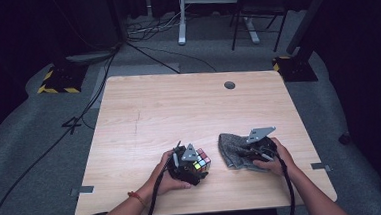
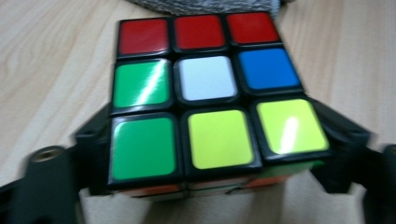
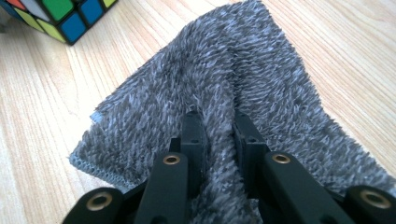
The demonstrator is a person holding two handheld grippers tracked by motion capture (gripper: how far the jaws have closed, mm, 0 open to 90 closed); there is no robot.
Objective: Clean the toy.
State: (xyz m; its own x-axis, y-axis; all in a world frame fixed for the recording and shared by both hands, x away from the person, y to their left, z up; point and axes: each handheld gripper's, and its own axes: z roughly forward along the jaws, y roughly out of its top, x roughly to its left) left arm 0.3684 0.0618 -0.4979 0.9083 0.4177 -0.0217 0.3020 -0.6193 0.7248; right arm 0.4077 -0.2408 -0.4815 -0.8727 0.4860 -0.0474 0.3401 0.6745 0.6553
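A Rubik's cube (image 1: 202,160) sits on the wooden table (image 1: 178,108) near its front edge. My left gripper (image 1: 198,167) holds it, the two black jaws pressed against opposite sides. In the left gripper view the cube (image 2: 205,79) shows red, green, white, blue and yellow stickers on top. To the right lies a grey fluffy cloth (image 1: 231,146). My right gripper (image 1: 252,156) is shut on a pinched fold of that cloth (image 3: 224,70), as seen between the jaws of the right gripper (image 3: 218,123). The cube's corner (image 3: 60,14) shows at the upper left of that view.
A round cable hole (image 1: 229,85) sits near the table's far edge. On the grey carpet behind lie black cables (image 1: 165,59), a white desk leg (image 1: 181,23) and yellow-black striped stand bases (image 1: 57,83). The cube and cloth lie a short gap apart.
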